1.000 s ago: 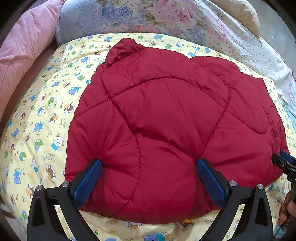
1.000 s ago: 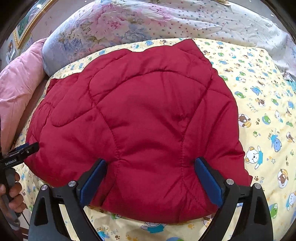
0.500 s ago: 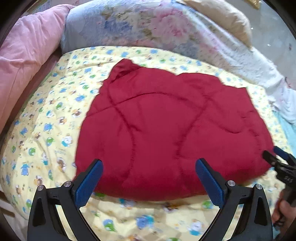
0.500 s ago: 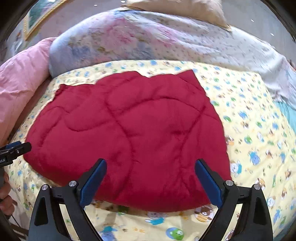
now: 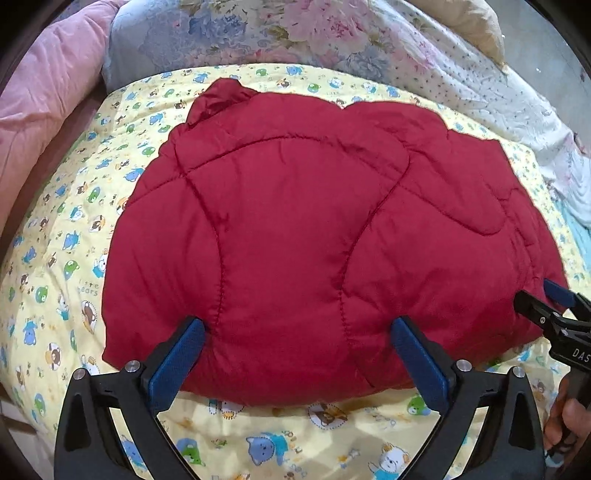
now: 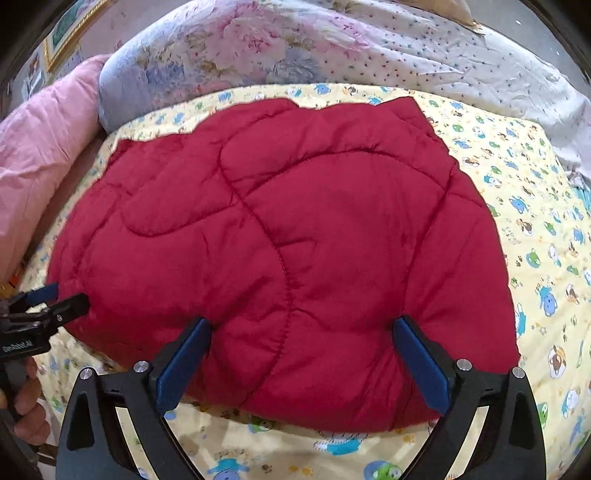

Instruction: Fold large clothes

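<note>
A puffy dark red quilted jacket (image 5: 303, 236) lies folded into a broad rounded bundle on the yellow cartoon-print sheet (image 5: 74, 236). My left gripper (image 5: 297, 328) stands open at its near edge, blue pads on either side of the padding, nothing pinched. My right gripper (image 6: 301, 328) is open the same way at the jacket (image 6: 280, 243) further right. Each gripper shows in the other's view: the right one (image 5: 554, 310) at the jacket's right corner, the left one (image 6: 44, 302) at its left corner, both held by a hand.
A pink duvet (image 5: 40, 110) is heaped at the left. A floral quilt (image 5: 280, 33) and a white dotted cover (image 6: 461, 48) lie along the far side of the bed. Bare sheet (image 6: 546, 266) runs to the right of the jacket and in front of it.
Both grippers pulled back from the jacket half a second ago, then came forward again to its near edge. The jacket has stayed where it was.
</note>
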`<state>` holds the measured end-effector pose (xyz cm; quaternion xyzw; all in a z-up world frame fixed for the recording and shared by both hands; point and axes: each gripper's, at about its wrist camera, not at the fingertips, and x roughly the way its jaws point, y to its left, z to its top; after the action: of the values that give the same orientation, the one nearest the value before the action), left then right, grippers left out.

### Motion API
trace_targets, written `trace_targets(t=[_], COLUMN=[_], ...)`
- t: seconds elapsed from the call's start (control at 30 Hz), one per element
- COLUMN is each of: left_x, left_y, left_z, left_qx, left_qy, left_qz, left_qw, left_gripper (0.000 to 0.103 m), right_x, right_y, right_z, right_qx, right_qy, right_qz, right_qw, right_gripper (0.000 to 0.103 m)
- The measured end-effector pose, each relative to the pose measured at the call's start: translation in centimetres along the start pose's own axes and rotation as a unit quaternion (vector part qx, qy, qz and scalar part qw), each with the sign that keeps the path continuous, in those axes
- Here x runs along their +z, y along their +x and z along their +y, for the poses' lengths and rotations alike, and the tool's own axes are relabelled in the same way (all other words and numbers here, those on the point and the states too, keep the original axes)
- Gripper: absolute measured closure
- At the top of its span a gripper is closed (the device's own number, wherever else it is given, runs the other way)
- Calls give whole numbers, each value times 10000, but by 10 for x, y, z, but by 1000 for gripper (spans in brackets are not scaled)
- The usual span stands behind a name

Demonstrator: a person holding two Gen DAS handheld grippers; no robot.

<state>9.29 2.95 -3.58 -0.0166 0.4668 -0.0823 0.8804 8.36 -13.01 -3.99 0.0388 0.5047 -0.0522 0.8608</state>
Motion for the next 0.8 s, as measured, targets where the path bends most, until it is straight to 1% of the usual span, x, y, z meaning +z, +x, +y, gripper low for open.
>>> trace_targets(t=[0.07, 0.17, 0.27, 0.37, 0.5, 0.63, 0.7, 0.8], left_x=[-5, -10, -23, -40, -68, -85, -85, -77], left_y=[-12, -26, -45, -57, -67, -77, -87, -104], left_z=[0, 1, 0, -2, -6, -8, -9, -10], left_qx=[-131, -287, -258, -112, 82, 97, 137, 212], left_qy=[-48, -72, -2, 136, 362, 415, 379, 317], left_qz=[-47, -143, -244, -269, -231, -123, -176, -317], left_qw=[9999, 9995, 9994, 9995, 9990, 9990, 9990, 9988], left_gripper=[2, 1, 1, 1, 1, 1, 1, 1], right_x=[-1, -6, -15, -30, -56, -76, -79, -73], right_y=[-14, -40, -63, -76, -84, -91, -99, -117], right_z=[0, 4, 10, 13, 12, 15, 18, 22], right_qx=[150, 340, 551, 717, 745, 664, 625, 583], right_qy=[71, -70, -219, -273, -234, -259, -276, -326], right_qz=[-96, -281, -354, -290, -75, 105, 71, -154], right_qw=[9998, 9990, 9976, 9966, 9969, 9974, 9976, 9976], right_gripper=[5, 5, 4, 4, 4, 4, 4, 3])
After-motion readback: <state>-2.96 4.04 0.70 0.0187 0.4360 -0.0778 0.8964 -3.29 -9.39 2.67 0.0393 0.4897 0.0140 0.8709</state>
